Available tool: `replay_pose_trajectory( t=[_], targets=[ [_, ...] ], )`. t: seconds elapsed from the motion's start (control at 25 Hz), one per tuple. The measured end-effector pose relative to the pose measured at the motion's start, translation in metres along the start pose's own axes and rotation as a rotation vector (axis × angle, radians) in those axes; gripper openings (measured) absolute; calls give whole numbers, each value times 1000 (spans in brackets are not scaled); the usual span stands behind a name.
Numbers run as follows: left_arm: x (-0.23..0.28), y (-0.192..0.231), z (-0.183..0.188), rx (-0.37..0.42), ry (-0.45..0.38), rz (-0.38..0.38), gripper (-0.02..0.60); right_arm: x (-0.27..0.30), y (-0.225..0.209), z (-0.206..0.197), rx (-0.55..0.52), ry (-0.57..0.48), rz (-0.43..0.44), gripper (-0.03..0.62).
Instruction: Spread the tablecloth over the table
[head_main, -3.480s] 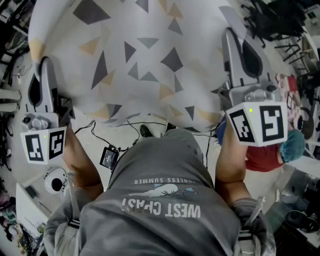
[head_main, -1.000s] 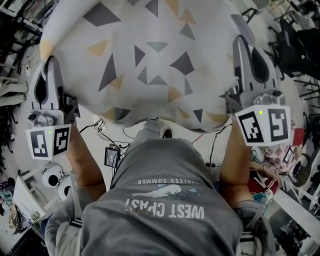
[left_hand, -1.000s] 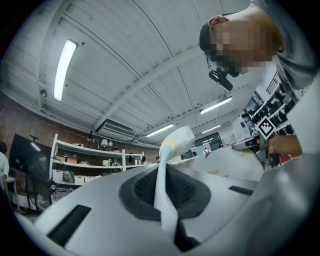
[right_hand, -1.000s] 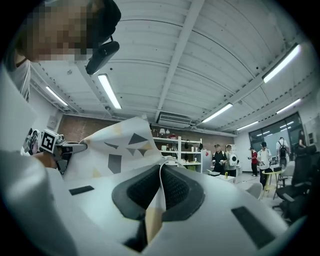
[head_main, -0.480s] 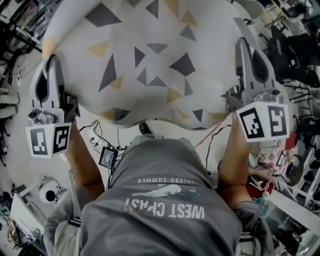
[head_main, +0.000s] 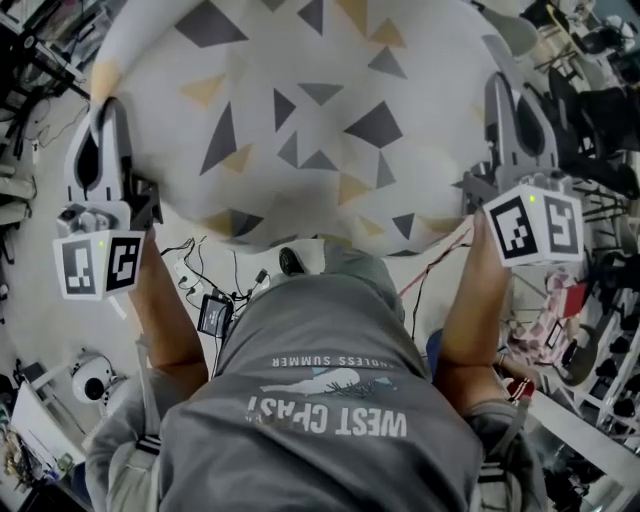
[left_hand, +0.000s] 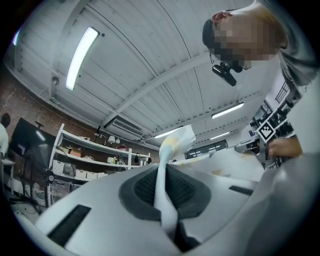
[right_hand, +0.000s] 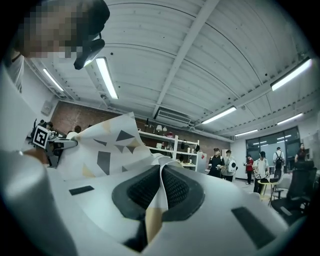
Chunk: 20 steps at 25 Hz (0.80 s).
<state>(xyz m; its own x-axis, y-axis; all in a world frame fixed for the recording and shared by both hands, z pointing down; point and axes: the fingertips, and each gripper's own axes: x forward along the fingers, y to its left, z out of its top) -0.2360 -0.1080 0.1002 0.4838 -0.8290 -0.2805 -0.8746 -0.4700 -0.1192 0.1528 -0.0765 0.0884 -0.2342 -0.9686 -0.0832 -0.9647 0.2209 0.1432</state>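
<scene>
The tablecloth (head_main: 300, 120), white with grey and tan triangles, hangs stretched in the air between my two grippers, in front of the person's chest. My left gripper (head_main: 104, 108) is shut on its left corner, and in the left gripper view a thin fold of the tablecloth (left_hand: 176, 145) is pinched between the dark pads of the left gripper (left_hand: 164, 172). My right gripper (head_main: 502, 82) is shut on the right corner. In the right gripper view the tablecloth (right_hand: 107, 145) billows leftward from the shut right gripper (right_hand: 161, 175). No table shows in any view.
Cables and a small black box (head_main: 213, 315) lie on the floor by the person's feet, with a white round device (head_main: 88, 372) at lower left. Dark chairs and stands (head_main: 600, 110) crowd the right side. Several people (right_hand: 260, 167) stand by shelves (right_hand: 172, 145) far off.
The floor and its clutter have shifted under the person while both grippers carried the stretched cloth along. The right gripper sits slightly further right in the head view. Both grips are unchanged.
</scene>
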Motion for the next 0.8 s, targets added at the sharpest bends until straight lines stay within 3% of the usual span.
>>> replay_pose_trajectory(
  t=[0.4, 0.8],
  targets=[
    [39, 49, -58, 1, 85, 93, 2, 98, -13, -59, 34, 64, 51, 14],
    [80, 64, -122, -30, 200, 146, 2, 161, -39, -116, 72, 172, 85, 14]
  ],
)
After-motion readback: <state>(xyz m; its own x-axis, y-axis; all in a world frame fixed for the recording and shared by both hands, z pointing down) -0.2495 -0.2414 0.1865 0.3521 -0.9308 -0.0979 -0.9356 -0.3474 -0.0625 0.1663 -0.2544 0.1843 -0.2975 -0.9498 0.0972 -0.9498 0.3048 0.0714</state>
